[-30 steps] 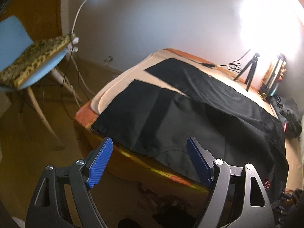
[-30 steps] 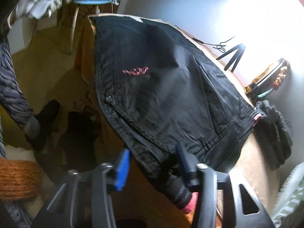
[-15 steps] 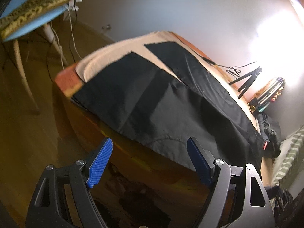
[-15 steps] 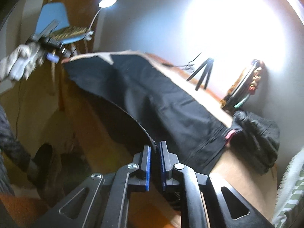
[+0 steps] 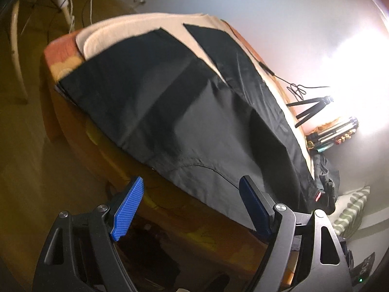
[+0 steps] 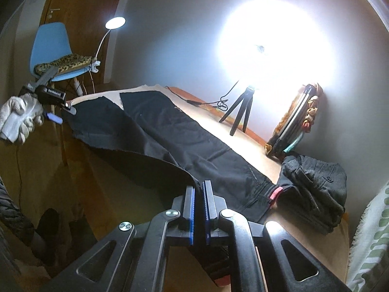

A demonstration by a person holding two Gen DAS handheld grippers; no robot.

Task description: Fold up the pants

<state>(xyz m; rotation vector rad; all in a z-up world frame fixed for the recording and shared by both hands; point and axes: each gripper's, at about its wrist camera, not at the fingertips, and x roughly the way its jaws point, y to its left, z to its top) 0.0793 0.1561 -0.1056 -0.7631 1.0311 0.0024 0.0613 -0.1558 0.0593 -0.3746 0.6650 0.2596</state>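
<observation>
1. The right gripper (image 6: 199,189) has its jaws pressed almost together, pinching the near edge of the pants (image 6: 170,141) at the waist end; the cloth rises from the surface into the blue pads (image 6: 192,209).
2. The left gripper (image 5: 192,194) has its jaws spread wide and holds nothing; it hangs off the near edge of the surface, with the pants (image 5: 194,112) beyond the fingertips and not touching them.
3. In the right wrist view the left gripper (image 6: 57,114) shows at the far left beside the leg ends, held by a white-gloved hand (image 6: 19,119).
4. One pair of black pants lies lengthwise on a beige sheet (image 5: 136,26): two legs split into a V at the far end, and the waist with a red tab (image 6: 274,193) lies near the right gripper.
5. The near leg overhangs the orange edge (image 5: 170,194) of the surface.
6. One dark bundle of clothes (image 6: 313,185) sits just beyond the waist, touching it.
7. One small tripod (image 6: 240,107) stands by the wall, its lamp glaring white, with a cable (image 6: 194,102) running along the sheet.
8. One blue chair (image 6: 51,46) carries a leopard-print cushion (image 6: 65,63), and one gooseneck lamp (image 6: 115,22) is clipped at its side.
9. One stack of flat things (image 6: 294,124) leans on the wall right of the tripod.
</observation>
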